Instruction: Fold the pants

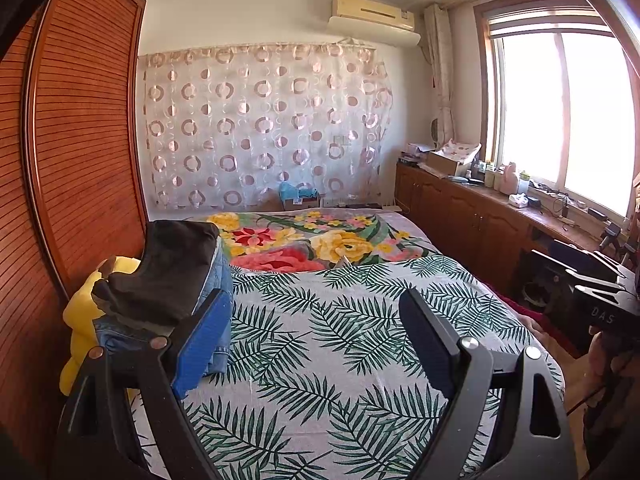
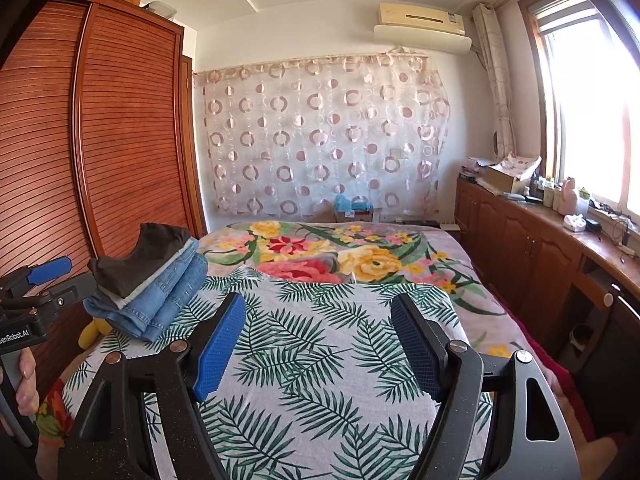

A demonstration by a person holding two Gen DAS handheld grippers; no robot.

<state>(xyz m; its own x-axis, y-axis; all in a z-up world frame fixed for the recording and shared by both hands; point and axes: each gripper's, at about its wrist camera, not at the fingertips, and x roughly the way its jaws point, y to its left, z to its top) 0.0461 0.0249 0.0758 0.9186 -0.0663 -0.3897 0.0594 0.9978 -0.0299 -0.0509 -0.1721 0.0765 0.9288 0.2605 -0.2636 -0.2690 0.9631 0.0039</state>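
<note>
Two views. Left wrist view: left gripper [image 1: 316,336], jaws wide and empty, hovers over the leaf-print bedspread [image 1: 340,320]; the folded pants stack [image 1: 168,280], dark pair atop jeans, sits at the bed's left edge, apparently set aside to clear working space. Right wrist view: right gripper [image 2: 318,344], likewise spread and empty, faces the same bare spread; the stack [image 2: 152,284] lies left, beside the wardrobe [image 2: 100,140].

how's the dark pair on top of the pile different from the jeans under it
The dark brown pants are plain and lie on top of the pile; the blue jeans are faded denim with visible seams and sit beneath. The dark brown pants look like one thin folded layer, while the blue jeans make up a thicker stack of several layers. Both are folded and rest at the left edge of the leaf-print bed cover.
</note>
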